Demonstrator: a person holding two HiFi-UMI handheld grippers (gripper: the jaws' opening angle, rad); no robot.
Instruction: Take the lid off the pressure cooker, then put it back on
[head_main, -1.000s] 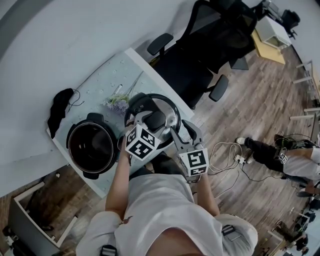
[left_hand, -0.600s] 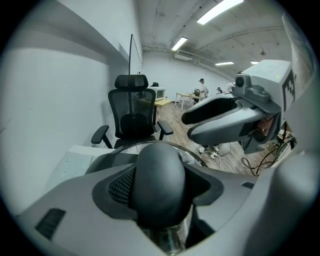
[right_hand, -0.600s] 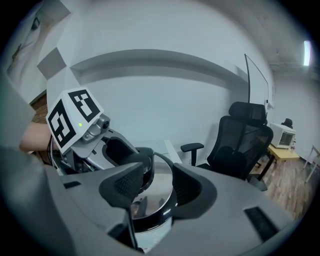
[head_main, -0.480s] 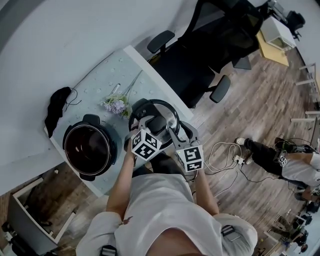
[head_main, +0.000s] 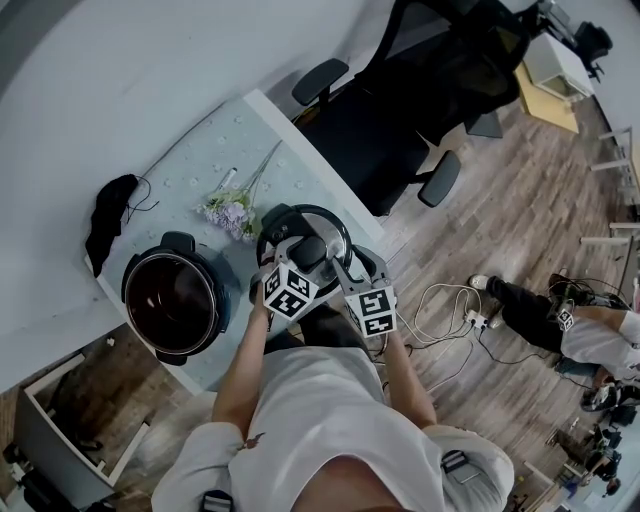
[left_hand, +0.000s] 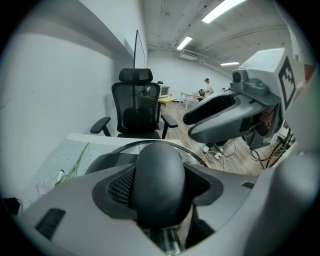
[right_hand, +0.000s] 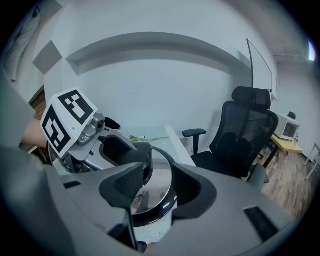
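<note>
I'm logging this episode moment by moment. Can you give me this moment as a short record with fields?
lid: off the pot, held to its right
left hand-held gripper: shut on the lid's black knob
right hand-held gripper: shut on the lid's rim
pot: open, standing on the table
also on table: flower sprig, black cloth
stage: lid removed, not yet put back

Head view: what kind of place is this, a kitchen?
Probably an office or lab, not a kitchen: a black office chair beside the table, loose cables on the wood-look floor, and strip ceiling lights.
</note>
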